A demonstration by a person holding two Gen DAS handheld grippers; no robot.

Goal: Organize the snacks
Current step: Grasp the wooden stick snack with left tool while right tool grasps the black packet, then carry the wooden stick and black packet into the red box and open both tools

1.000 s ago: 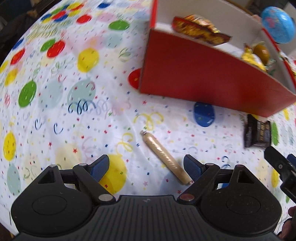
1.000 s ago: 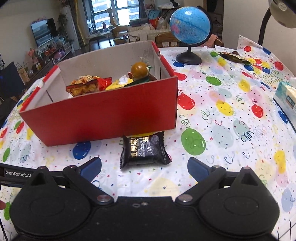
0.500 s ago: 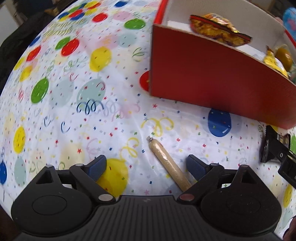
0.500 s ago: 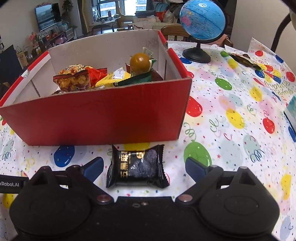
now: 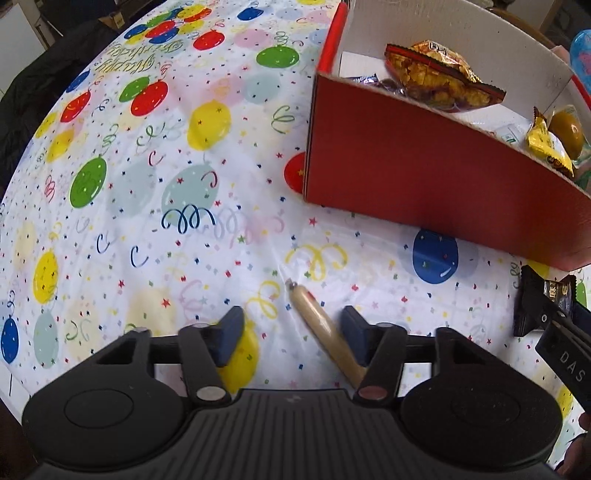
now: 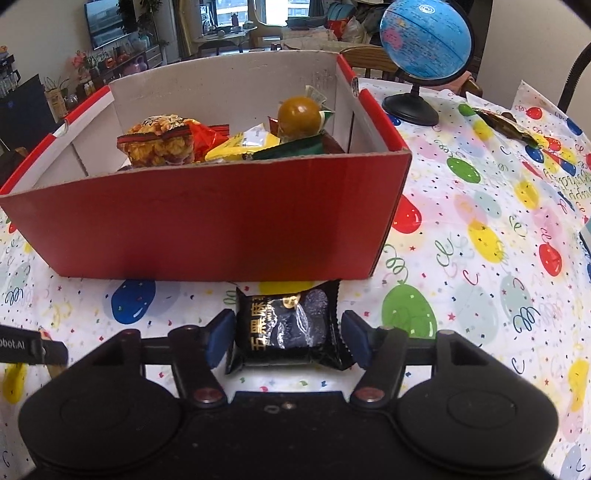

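The left gripper (image 5: pixel 291 332) is closing around a smooth tan sausage stick (image 5: pixel 325 328) lying on the glossy balloon-print cloth (image 5: pixel 147 206). The right gripper (image 6: pixel 288 338) is closing around a crinkly black pouch (image 6: pixel 286 326) just before the red cardboard box (image 6: pixel 221 229).

Table covered with white cloth (image 6: pixel 480 206), printed with coloured balloons and confetti. Far left: television (image 6: pixel 107 22) on wall, low cabinet (image 6: pixel 122 62) below with flowers and small things. Far centre: bright window (image 6: pixel 251 11), daylight coming in. Blue globe (image 6: pixel 426 37) on black stand, far right on table; wooden chair (image 6: pixel 373 64) behind. Plain pale wall (image 6: pixel 532 40) at right.
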